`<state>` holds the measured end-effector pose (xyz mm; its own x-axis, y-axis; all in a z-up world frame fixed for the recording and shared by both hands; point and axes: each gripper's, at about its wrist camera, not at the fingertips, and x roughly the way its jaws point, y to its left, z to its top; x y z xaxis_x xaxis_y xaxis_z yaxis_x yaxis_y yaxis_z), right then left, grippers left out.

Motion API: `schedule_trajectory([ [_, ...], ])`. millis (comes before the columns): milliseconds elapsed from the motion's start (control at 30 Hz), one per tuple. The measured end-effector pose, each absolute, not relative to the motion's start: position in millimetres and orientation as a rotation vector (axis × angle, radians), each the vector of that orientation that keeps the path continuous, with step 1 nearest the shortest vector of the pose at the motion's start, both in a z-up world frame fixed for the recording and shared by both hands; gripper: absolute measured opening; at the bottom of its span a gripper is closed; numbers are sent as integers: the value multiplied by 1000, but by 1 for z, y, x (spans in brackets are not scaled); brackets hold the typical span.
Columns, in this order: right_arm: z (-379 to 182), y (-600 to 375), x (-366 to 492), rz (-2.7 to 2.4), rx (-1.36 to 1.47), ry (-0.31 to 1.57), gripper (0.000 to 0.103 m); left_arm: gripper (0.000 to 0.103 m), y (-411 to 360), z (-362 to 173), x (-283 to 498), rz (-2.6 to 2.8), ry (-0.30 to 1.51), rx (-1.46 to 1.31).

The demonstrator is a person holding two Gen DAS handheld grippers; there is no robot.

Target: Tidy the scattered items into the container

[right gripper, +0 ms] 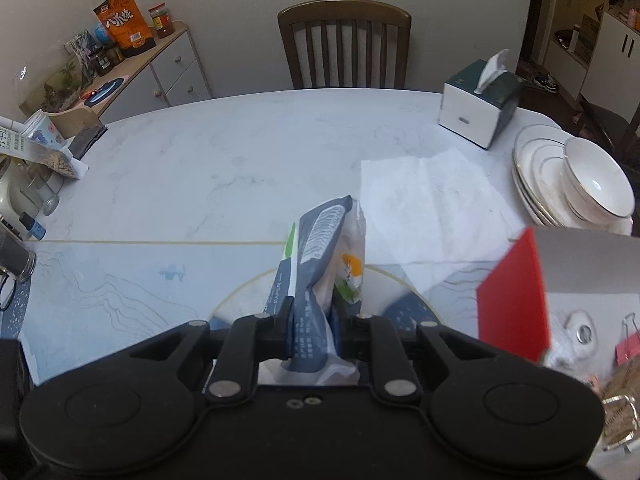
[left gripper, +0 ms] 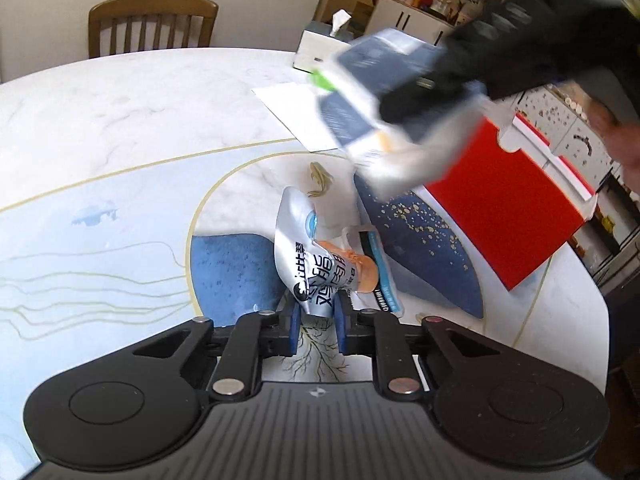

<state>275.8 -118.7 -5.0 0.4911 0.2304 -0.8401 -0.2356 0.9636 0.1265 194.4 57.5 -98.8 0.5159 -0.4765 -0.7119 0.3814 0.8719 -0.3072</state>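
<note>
Two grippers mid-transfer — right gripper point(right gripper: 312, 328) clamped on a tissue pack point(right gripper: 320, 264) carried near the red box point(right gripper: 512, 296), left gripper point(left gripper: 318, 320) pinching a silver snack pouch point(left gripper: 304, 248) on the table point(left gripper: 120, 120) — next, probably release over the box's opening.

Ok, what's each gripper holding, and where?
Left gripper: silver pouch, pinched at its near end. Right gripper: grey tissue pack, clamped at its near end.
</note>
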Motion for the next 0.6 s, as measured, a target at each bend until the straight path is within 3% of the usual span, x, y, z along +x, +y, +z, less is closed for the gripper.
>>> schedule_trajectory([
  [600,14,-186,199,328,43,1046,16,2,52,-68,164,-493,861,-220],
])
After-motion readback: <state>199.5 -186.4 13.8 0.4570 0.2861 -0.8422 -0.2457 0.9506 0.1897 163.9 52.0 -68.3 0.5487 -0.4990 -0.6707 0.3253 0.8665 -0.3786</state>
